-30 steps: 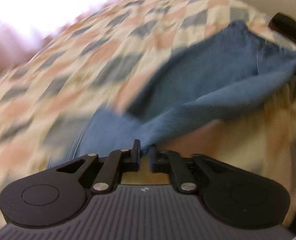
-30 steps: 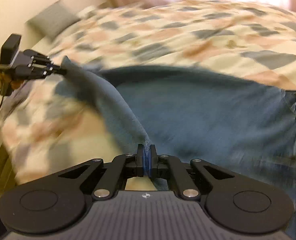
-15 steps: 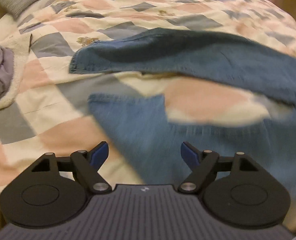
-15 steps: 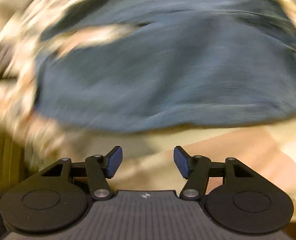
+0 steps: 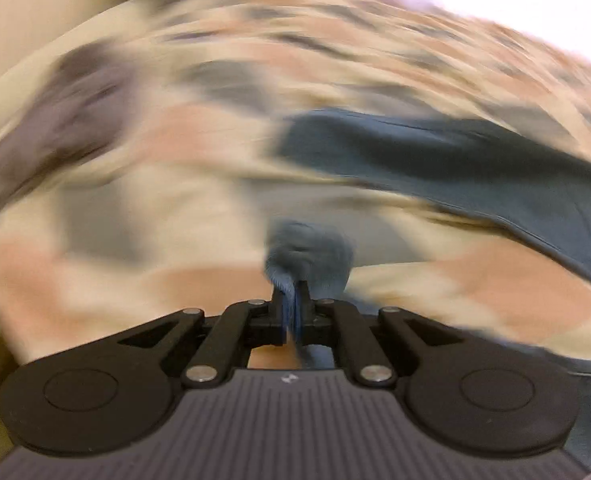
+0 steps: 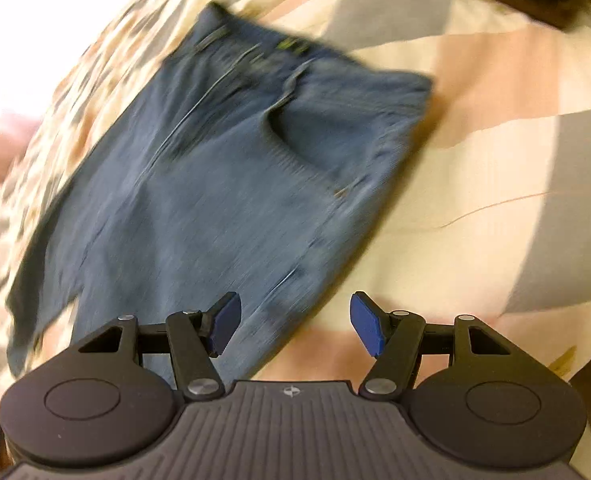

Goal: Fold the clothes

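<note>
While the left gripper [image 5: 291,304] pinches denim, the jeans [image 6: 231,152] lie diagonally.

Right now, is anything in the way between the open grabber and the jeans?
Nothing visible. The right gripper hangs over the jeans on the quilt, its jaws opening with only bare denim beyond them. The left gripper already pinches denim.

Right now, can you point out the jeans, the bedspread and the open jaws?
jeans [image 6: 231,152]: right wrist view, middle of the denim.
bedspread [image 6: 495,152]: right wrist view, a bare cream patch.
right gripper [image 6: 295,326]: right wrist view, midway between its opening, empty fingertips.
</note>
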`<state>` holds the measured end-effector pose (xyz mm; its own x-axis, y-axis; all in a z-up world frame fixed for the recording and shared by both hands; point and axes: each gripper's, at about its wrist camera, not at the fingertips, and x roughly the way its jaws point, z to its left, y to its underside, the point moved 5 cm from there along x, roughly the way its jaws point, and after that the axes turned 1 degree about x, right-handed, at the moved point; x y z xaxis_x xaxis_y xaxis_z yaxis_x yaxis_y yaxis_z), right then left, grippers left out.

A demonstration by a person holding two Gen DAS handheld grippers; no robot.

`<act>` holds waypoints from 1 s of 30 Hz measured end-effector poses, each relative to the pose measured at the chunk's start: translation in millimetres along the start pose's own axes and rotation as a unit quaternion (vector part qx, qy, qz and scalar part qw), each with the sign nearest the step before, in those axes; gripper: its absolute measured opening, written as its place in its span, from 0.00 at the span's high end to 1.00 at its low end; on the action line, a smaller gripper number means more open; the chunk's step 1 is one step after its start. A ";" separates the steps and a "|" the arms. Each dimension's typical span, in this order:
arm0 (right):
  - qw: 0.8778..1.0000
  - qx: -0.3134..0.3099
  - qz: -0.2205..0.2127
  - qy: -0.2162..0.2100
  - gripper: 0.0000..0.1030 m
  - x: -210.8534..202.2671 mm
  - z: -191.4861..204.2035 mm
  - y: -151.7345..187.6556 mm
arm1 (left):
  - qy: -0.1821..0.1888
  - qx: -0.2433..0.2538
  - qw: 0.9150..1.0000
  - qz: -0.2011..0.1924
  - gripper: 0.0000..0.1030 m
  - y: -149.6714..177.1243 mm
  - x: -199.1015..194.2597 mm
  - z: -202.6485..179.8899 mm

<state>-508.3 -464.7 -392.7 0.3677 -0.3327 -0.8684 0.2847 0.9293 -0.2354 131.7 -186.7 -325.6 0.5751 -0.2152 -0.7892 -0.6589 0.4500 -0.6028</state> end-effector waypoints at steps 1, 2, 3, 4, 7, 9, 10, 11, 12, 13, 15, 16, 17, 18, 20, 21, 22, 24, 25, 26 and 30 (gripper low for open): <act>1.000 0.010 -0.007 0.003 0.39 1.4 -5.1 -2.2 | -0.004 -0.046 0.999 0.026 0.95 12.9 0.9 31.6; 1.000 0.021 -0.012 0.005 0.39 2.5 -10.4 -6.3 | -0.005 -0.090 0.994 0.053 0.91 27.0 3.1 59.7; 0.999 0.028 -0.015 0.010 0.39 5.4 -15.0 -9.8 | 0.000 -0.130 0.988 0.082 0.88 44.3 8.4 80.9; 0.999 0.036 -0.017 0.015 0.39 8.4 -19.6 -13.3 | 0.006 -0.162 0.981 0.105 0.84 61.9 14.8 96.4; 0.998 0.061 -0.022 0.025 0.31 17.1 -34.7 -24.8 | 0.031 -0.218 0.968 0.117 0.62 92.7 34.0 112.4; 0.996 0.079 -0.027 0.020 0.29 21.2 -43.0 -33.6 | 0.052 -0.263 0.957 0.112 0.49 102.3 42.5 116.0; 0.996 0.088 -0.031 0.014 0.25 22.7 -46.1 -38.0 | 0.064 -0.284 0.951 0.108 0.30 105.1 43.7 115.0; 0.995 0.097 -0.036 0.008 0.23 24.0 -49.2 -42.4 | 0.078 -0.299 0.945 0.104 0.16 106.9 42.9 111.5; 0.994 0.105 -0.043 0.004 0.22 25.1 -51.6 -46.7 | 0.085 -0.308 0.942 0.103 0.14 107.7 44.0 108.7; 0.992 0.114 -0.054 0.002 0.21 26.8 -54.1 -51.5 | 0.082 -0.307 0.942 0.104 0.15 108.1 45.4 105.1; 0.988 0.134 -0.074 -0.006 0.19 29.8 -59.5 -61.3 | 0.068 -0.279 0.952 0.105 0.33 106.4 47.7 97.2; 0.986 0.146 -0.084 -0.010 0.19 30.2 -62.4 -65.5 | 0.063 -0.262 0.957 0.105 0.41 104.4 46.7 93.1; 0.983 0.156 -0.097 -0.016 0.19 32.3 -64.7 -72.3 | 0.061 -0.249 0.961 0.105 0.50 100.8 45.2 89.6; 0.980 0.167 -0.109 -0.021 0.19 34.2 -66.8 -78.7 | 0.062 -0.237 0.964 0.104 0.57 95.4 44.4 87.7; 0.975 0.179 -0.127 -0.036 0.23 37.9 -69.3 -90.8 | 0.063 -0.212 0.970 0.101 0.81 84.4 42.3 83.4; 0.975 0.179 -0.123 -0.042 0.34 42.3 -69.4 -96.1 | 0.061 -0.196 0.974 0.100 0.85 78.8 40.4 80.3; 0.978 0.176 -0.106 -0.046 0.56 48.2 -68.7 -99.4 | 0.058 -0.179 0.977 0.099 0.94 72.8 37.8 77.3; 0.985 0.152 -0.084 -0.027 0.85 53.8 -66.4 -103.2 | 0.051 -0.145 0.984 0.094 0.96 60.0 30.6 72.0; 0.988 0.135 -0.079 -0.013 0.92 52.4 -65.0 -104.0 | 0.049 -0.129 0.987 0.087 0.98 52.6 24.3 71.0; 0.988 0.127 -0.086 -0.018 0.93 42.6 -62.9 -104.2 | 0.052 -0.119 0.989 0.072 0.98 43.4 15.7 72.8; 0.988 0.105 -0.101 -0.046 0.96 -8.7 -56.9 -100.4 | 0.071 -0.082 0.994 0.023 0.98 10.3 -19.2 81.4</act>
<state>-590.5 -546.0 -386.3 0.3602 -0.5307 -0.7672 0.5350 0.7912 -0.2961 153.4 -107.4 -307.1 0.4753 -0.3236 -0.8182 -0.7598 0.3180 -0.5671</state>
